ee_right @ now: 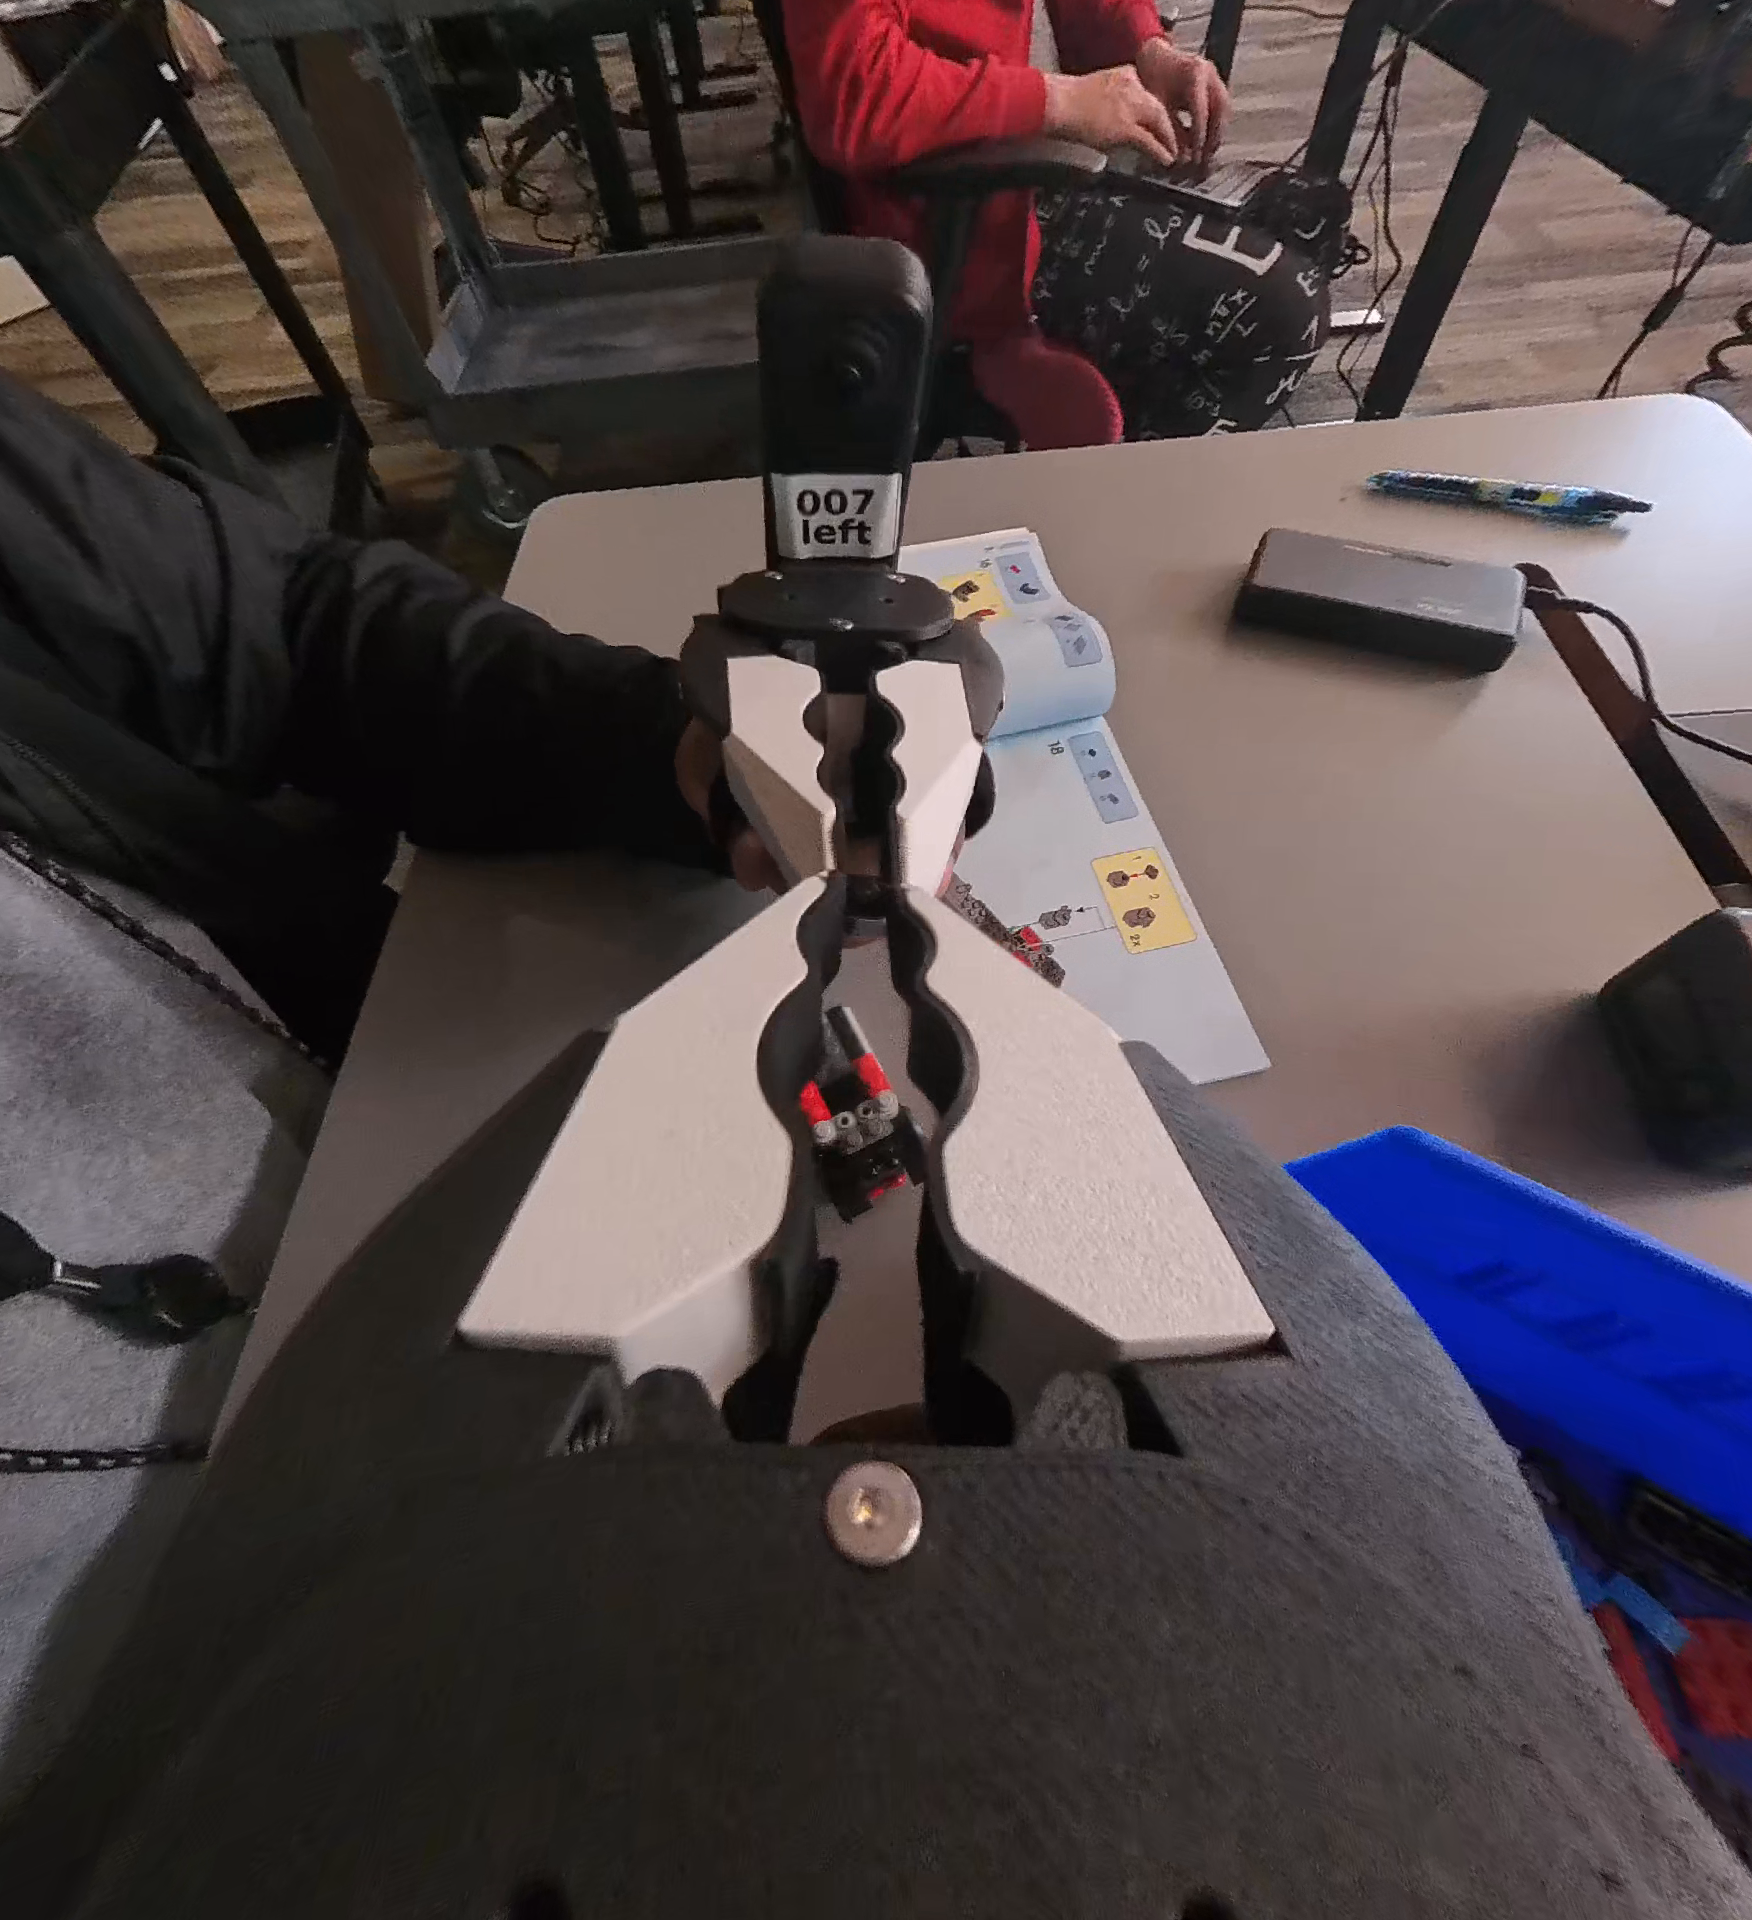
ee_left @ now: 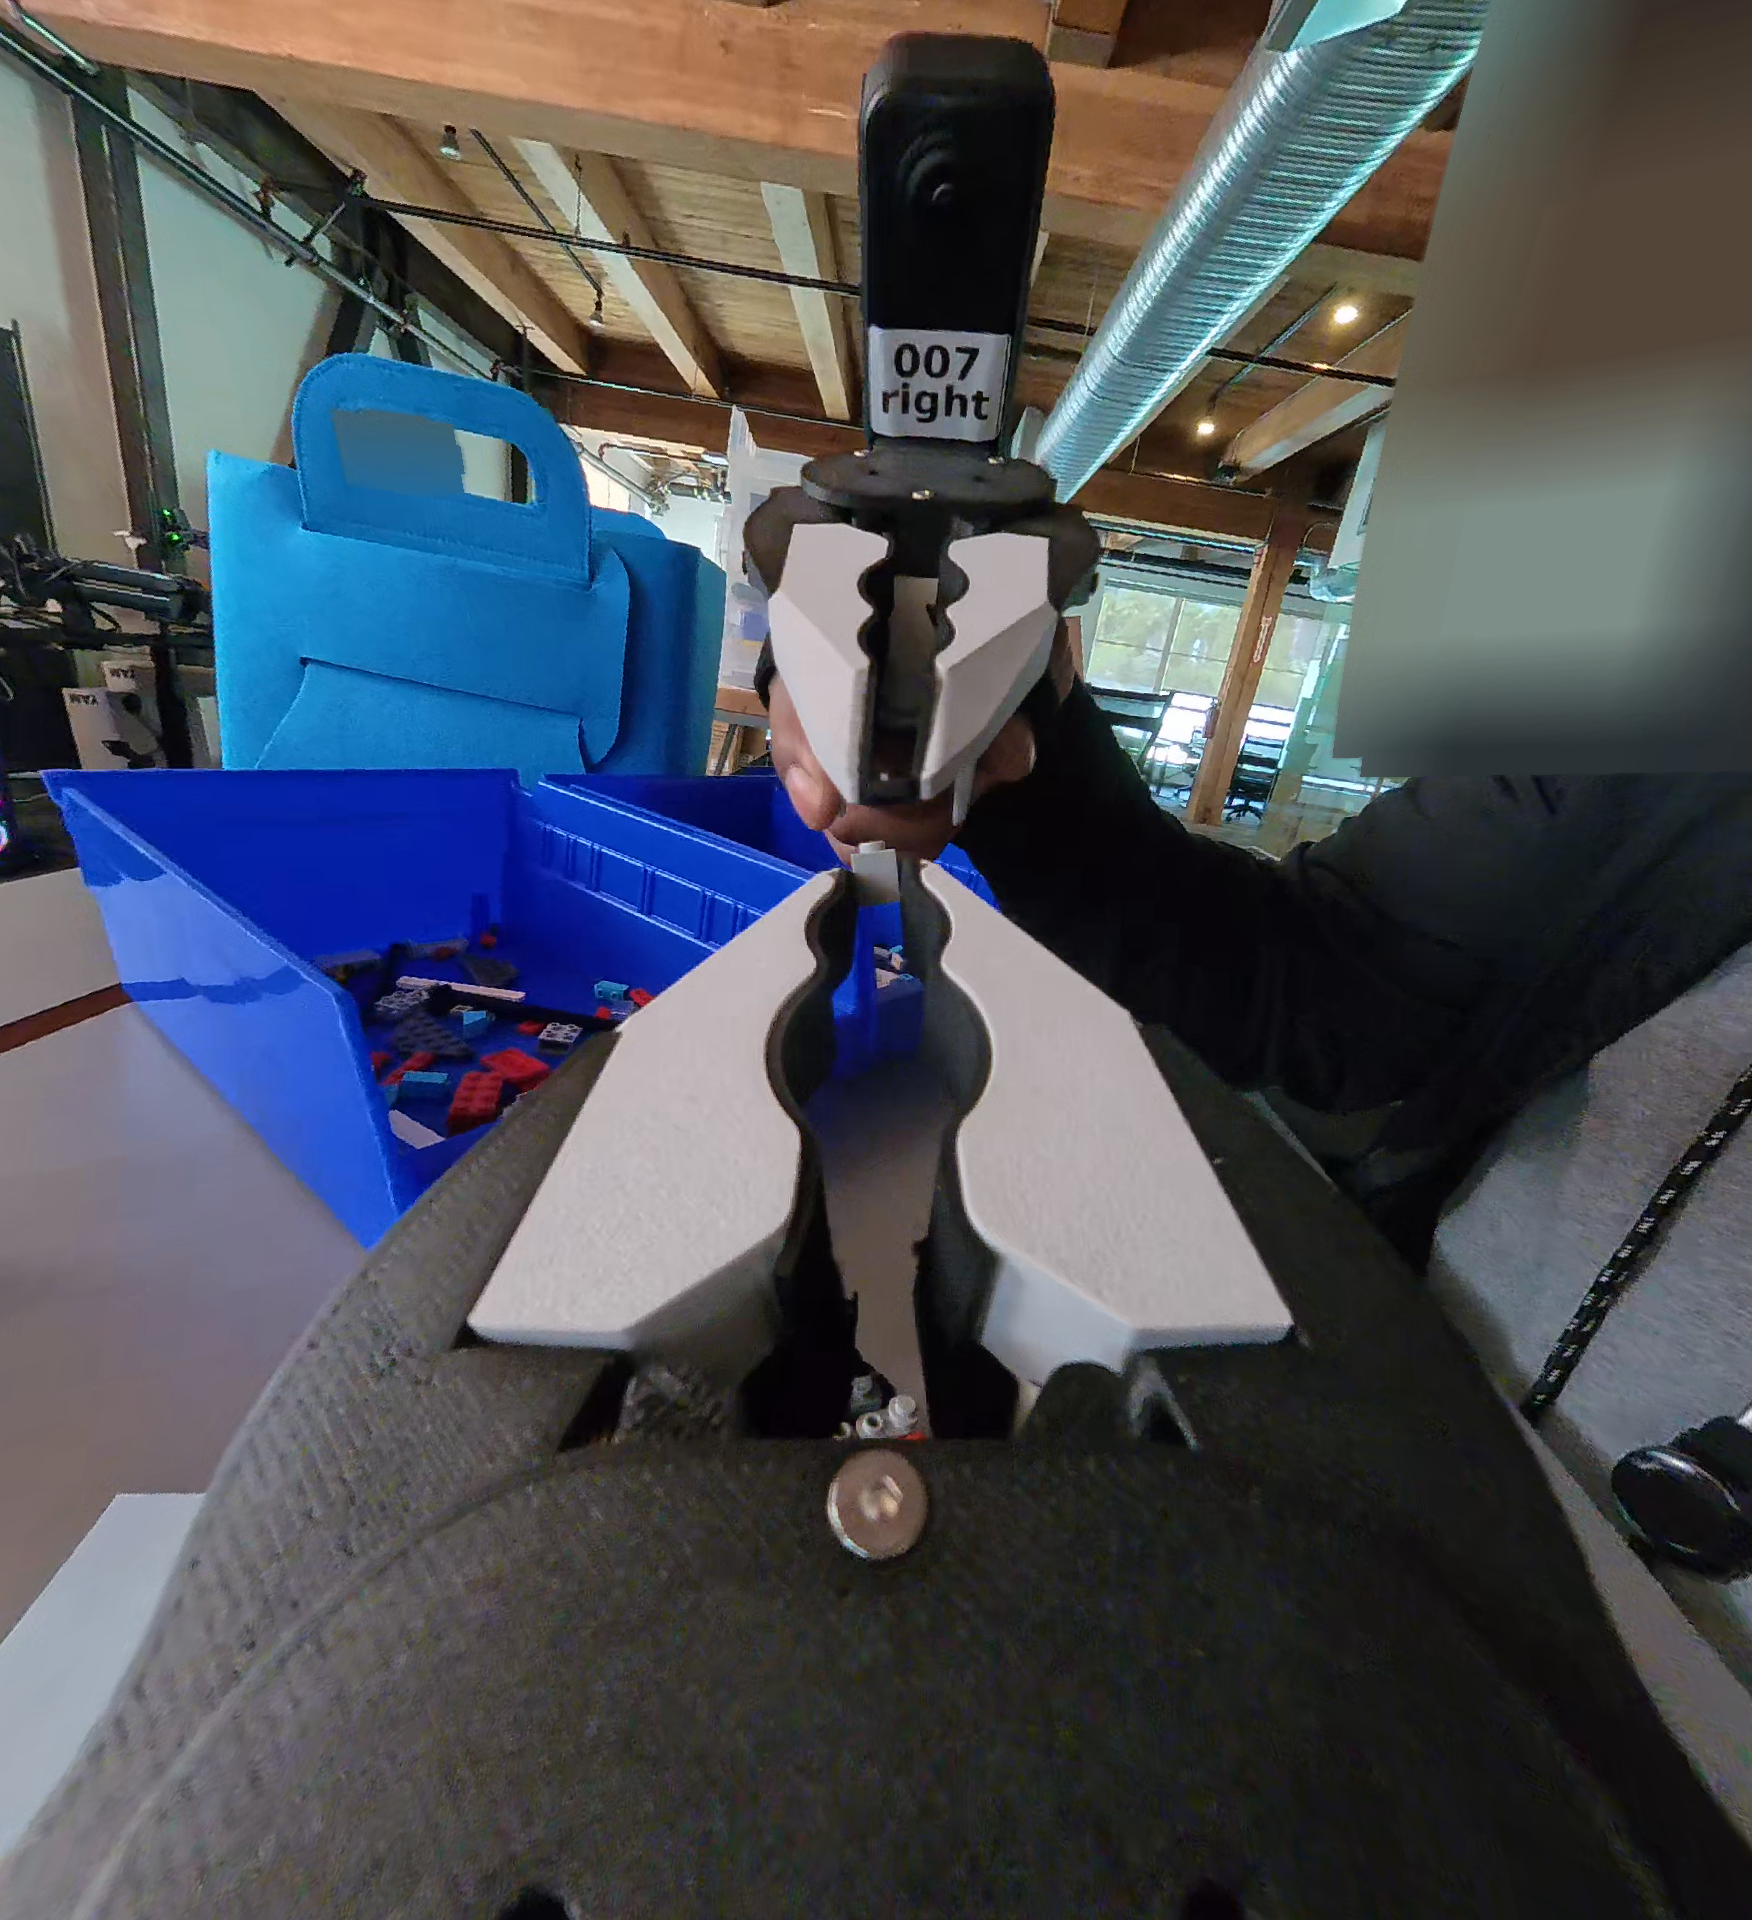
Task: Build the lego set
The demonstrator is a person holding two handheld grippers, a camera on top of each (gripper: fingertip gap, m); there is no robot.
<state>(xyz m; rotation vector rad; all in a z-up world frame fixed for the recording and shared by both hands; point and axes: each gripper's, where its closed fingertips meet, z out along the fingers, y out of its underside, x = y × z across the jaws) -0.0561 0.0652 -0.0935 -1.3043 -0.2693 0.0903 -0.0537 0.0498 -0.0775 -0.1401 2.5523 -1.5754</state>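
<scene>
My left gripper [ee_left: 880, 881] is shut on a small grey lego piece [ee_left: 872, 871], held upright in the air above the blue bin. My right gripper [ee_left: 891, 792] points straight at it, tip to tip, just above the piece. In the right wrist view my right gripper [ee_right: 867, 896] has its jaws nearly closed on a small dark round piece [ee_right: 867, 904], right against the left gripper [ee_right: 859, 860]. A black and red lego build [ee_right: 856, 1138] lies on the grey table [ee_right: 1371, 810] below the grippers.
A blue bin [ee_left: 228, 935] holds several loose lego pieces [ee_left: 477, 1081]; its wall shows at lower right in the right wrist view [ee_right: 1578, 1299]. An open instruction booklet [ee_right: 1111, 883], a black box [ee_right: 1381, 608], a pen [ee_right: 1506, 494] and a dark box [ee_right: 1703, 1049] lie on the table. A blue felt bag [ee_left: 436, 603] stands behind the bin. Less than 4 cm separates the two grippers' tips.
</scene>
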